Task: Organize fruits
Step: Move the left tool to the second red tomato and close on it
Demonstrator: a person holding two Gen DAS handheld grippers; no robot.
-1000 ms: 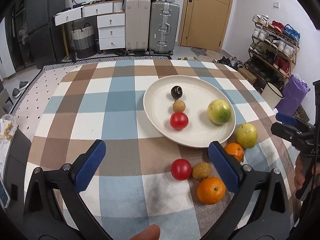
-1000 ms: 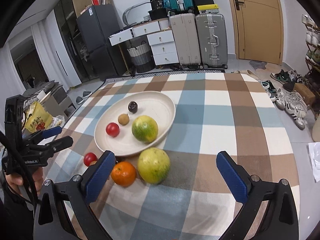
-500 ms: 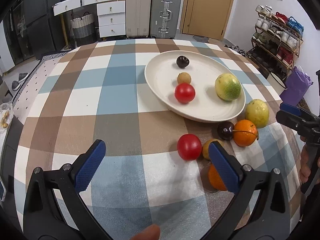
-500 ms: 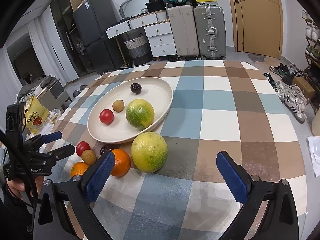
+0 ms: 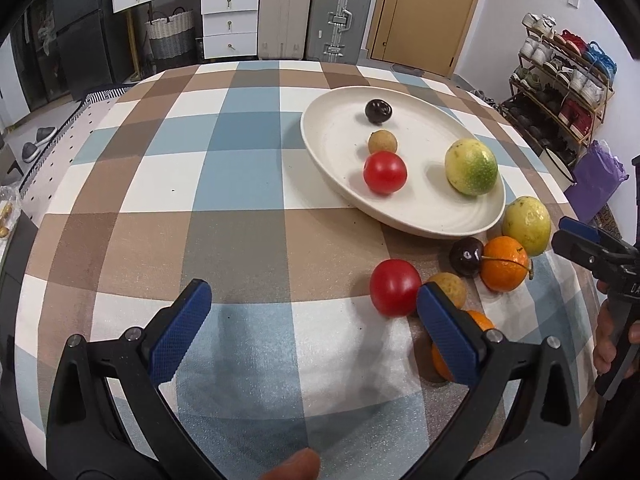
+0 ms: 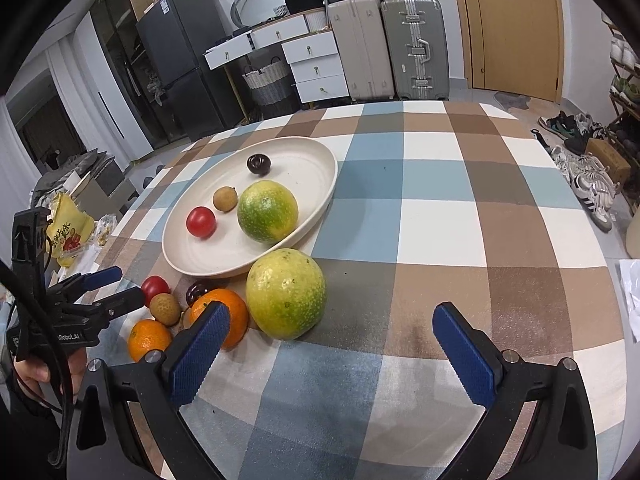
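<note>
A cream plate (image 5: pixel 344 128) (image 6: pixel 316 160) holds a dark cherry (image 5: pixel 378 111), a longan (image 5: pixel 382 142), a red tomato (image 5: pixel 385 172) and a green-yellow citrus (image 5: pixel 472 167). On the checked cloth beside it lie a second tomato (image 5: pixel 394 288), a longan (image 5: pixel 450 287), a dark cherry (image 5: pixel 465 257), two oranges (image 5: pixel 504 264) (image 6: pixel 149 339) and a large yellow-green citrus (image 6: pixel 285 293). My left gripper (image 5: pixel 314 310) is open and empty, just left of the loose tomato. My right gripper (image 6: pixel 332 340) is open and empty, close in front of the large citrus.
The round table with the checked cloth (image 5: pixel 224 184) drops off on all sides. Suitcases (image 6: pixel 414 48), white drawers (image 6: pixel 316 64) and a fridge (image 6: pixel 176 64) stand behind. A shoe rack (image 5: pixel 560 80) stands at the right. A snack bag (image 6: pixel 68 232) lies beside the table.
Both grippers have moved lower and closer to the loose fruit. The second cherry has come into view. No fruit has moved.
</note>
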